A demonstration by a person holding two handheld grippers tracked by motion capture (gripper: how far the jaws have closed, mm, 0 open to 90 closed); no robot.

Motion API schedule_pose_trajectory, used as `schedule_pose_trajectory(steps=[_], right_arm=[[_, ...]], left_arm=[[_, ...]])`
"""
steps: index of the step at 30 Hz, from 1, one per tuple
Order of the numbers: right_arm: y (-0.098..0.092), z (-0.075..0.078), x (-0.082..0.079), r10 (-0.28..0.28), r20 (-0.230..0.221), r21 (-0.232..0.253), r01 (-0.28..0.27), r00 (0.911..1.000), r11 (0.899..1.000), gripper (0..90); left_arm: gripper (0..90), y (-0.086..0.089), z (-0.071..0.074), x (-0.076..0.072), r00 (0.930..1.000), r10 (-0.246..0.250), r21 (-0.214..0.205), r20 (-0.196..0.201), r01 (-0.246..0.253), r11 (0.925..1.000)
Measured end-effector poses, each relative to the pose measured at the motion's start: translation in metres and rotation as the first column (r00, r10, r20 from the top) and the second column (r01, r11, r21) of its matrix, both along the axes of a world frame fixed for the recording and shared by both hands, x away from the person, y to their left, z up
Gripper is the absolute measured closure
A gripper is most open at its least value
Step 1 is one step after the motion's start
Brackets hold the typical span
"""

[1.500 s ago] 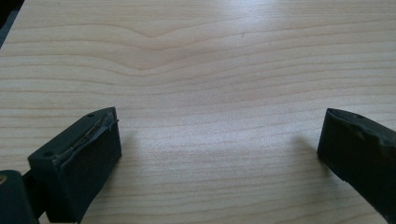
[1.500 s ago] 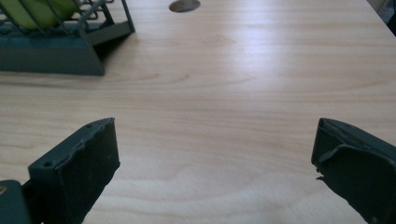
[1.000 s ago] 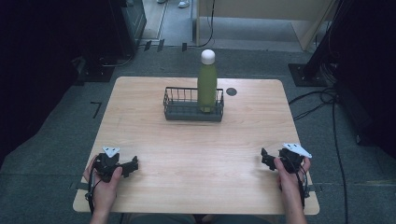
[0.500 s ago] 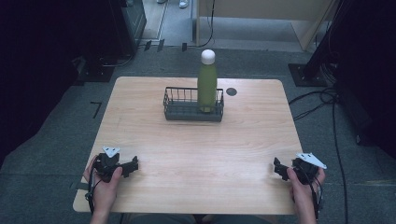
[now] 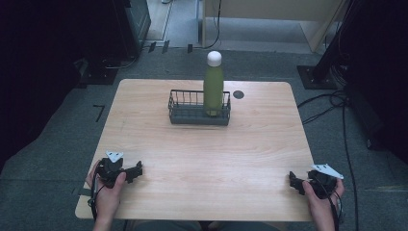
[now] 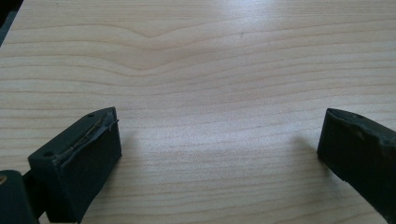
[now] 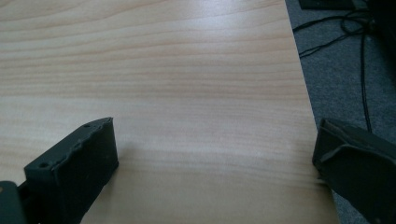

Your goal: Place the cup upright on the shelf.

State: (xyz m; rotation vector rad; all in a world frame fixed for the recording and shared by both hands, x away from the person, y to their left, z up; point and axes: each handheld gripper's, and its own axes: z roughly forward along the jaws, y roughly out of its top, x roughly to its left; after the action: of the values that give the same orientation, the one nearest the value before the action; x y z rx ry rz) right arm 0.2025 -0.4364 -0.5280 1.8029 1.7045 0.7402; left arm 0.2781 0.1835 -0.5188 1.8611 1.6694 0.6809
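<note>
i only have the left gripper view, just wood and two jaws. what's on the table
Observer: A green bottle stands upright in a wire basket at the far middle of the table.
Operator: where's the right gripper
Observer: The right gripper sits at the near right corner, jaws open, nothing between them.
Operator: and mine, relative to the basket
Observer: The left gripper is at the near left edge, apart from the basket, jaws open and pointing right.

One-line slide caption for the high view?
Green bottle stands in a wire basket; left gripper and right gripper rest open near table corners.
</note>
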Motion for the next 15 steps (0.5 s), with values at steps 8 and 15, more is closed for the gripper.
schedule_pose_trajectory(steps=[8,15], right_arm=[[0.0005,-0.0001,-0.0090,0.033,0.003,0.003,-0.033,0.9995,0.999,0.3],[0.0002,-0.0001,-0.0089,0.032,0.005,0.004,-0.032,0.9995,0.999,0.3]], left_arm=[[0.1,0.0000,0.0000,0.0000,1.0000,0.000,0.000,0.000,0.000,1.0000],[0.1,-0.0002,0.0001,0.0006,1.0000,-0.003,0.001,-0.001,0.003,1.0000]])
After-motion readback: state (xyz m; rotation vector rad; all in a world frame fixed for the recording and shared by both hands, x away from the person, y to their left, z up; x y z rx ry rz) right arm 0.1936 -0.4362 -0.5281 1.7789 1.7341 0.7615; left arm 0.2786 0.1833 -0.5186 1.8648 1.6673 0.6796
